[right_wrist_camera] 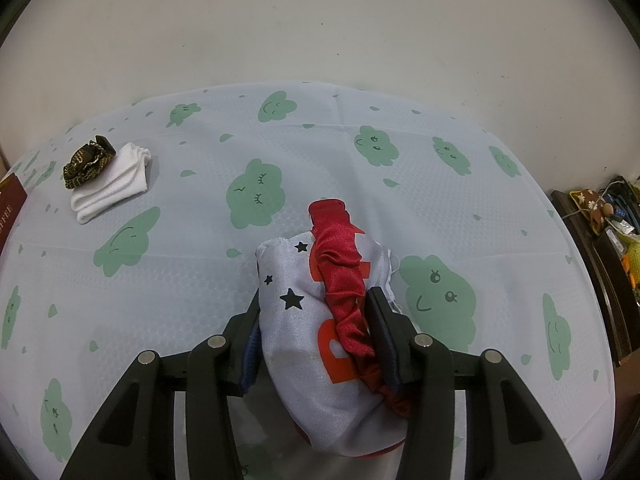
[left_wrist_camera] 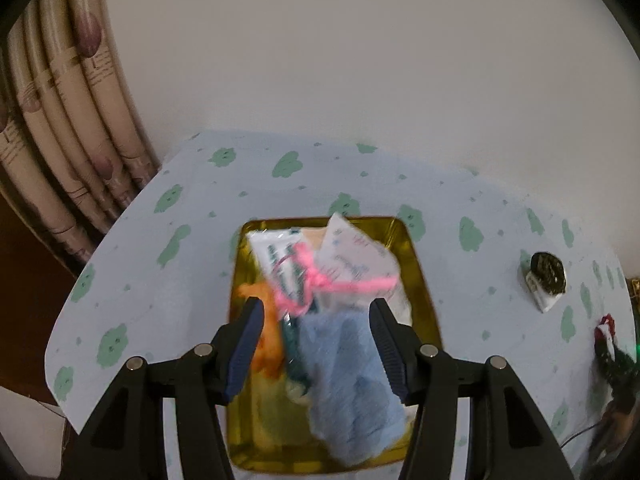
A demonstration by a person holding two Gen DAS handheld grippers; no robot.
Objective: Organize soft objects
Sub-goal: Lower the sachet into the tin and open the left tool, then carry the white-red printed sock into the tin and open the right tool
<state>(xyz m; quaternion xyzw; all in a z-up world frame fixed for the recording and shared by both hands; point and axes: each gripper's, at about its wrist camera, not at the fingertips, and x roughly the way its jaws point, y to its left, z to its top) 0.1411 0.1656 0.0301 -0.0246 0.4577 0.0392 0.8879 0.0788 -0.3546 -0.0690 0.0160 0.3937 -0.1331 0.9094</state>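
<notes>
My left gripper (left_wrist_camera: 316, 308) hangs open over a gold tray (left_wrist_camera: 424, 272). In the tray lie a light blue cloth (left_wrist_camera: 348, 380), an orange soft item (left_wrist_camera: 268, 344), white packets (left_wrist_camera: 352, 256) and a pink ribbon (left_wrist_camera: 320, 284). The blue cloth lies below the fingers, free of the pads. My right gripper (right_wrist_camera: 315, 298) is shut on a white star-printed cloth bundle (right_wrist_camera: 296, 320) with a red scrunchie (right_wrist_camera: 340, 280) pressed against its right pad, low over the table. That bundle (left_wrist_camera: 606, 328) also shows at the right edge of the left wrist view.
A folded white cloth (right_wrist_camera: 112, 188) with a dark patterned scrunchie (right_wrist_camera: 86, 162) on it lies at the table's far left. A cloud-print tablecloth (right_wrist_camera: 256, 196) covers the table. A red box (right_wrist_camera: 10, 208) sits at the left edge, a cluttered dark shelf (right_wrist_camera: 600, 220) on the right, a curtain (left_wrist_camera: 64, 120) behind.
</notes>
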